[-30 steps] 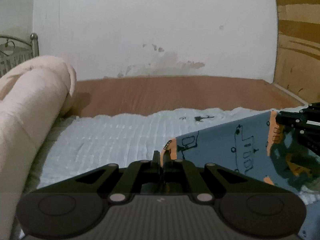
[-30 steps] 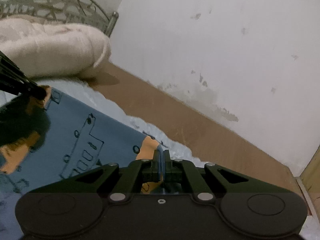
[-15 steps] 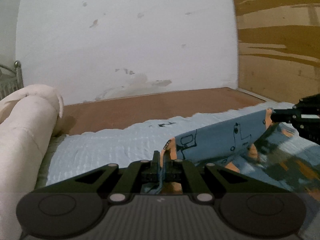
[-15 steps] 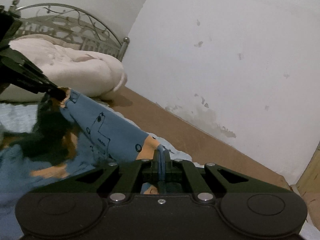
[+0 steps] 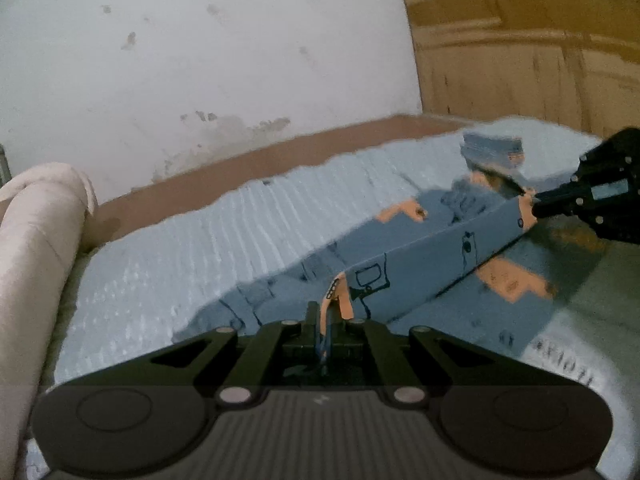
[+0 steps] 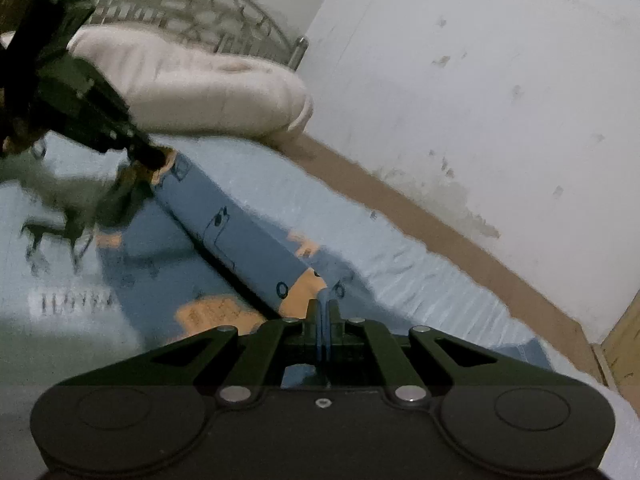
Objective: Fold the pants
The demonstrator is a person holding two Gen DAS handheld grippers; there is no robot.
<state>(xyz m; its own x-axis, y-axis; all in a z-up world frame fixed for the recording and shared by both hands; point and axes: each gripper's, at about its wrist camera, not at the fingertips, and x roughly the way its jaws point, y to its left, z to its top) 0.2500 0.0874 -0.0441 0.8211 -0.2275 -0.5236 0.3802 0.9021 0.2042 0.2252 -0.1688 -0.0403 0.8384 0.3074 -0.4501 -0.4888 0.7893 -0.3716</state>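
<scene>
The blue pants (image 5: pixel 432 264) with orange patches and black line drawings hang stretched between both grippers above a light blue bed cover (image 5: pixel 224 248). My left gripper (image 5: pixel 325 316) is shut on one orange-edged corner of the cloth. My right gripper (image 6: pixel 323 308) is shut on the other corner, and in the left wrist view it shows as the right gripper (image 5: pixel 538 204) at the far right. The pants (image 6: pixel 240 240) run as a taut band to the left gripper (image 6: pixel 154 160), seen at upper left in the right wrist view. The rest of the pants lies on the bed beneath.
A rolled cream quilt (image 5: pixel 36 248), also the quilt (image 6: pixel 192 88) in the right wrist view, lies at the head of the bed before a metal headboard (image 6: pixel 192 24). A brown strip (image 5: pixel 280 152) and a stained white wall (image 5: pixel 200 60) border the far side. A wooden panel (image 5: pixel 528 48) stands right.
Both grippers carried the pants edge sideways across the bed, away from the quilt. The lifted fold now hangs lower over the pants lying on the cover. Both grips stayed shut.
</scene>
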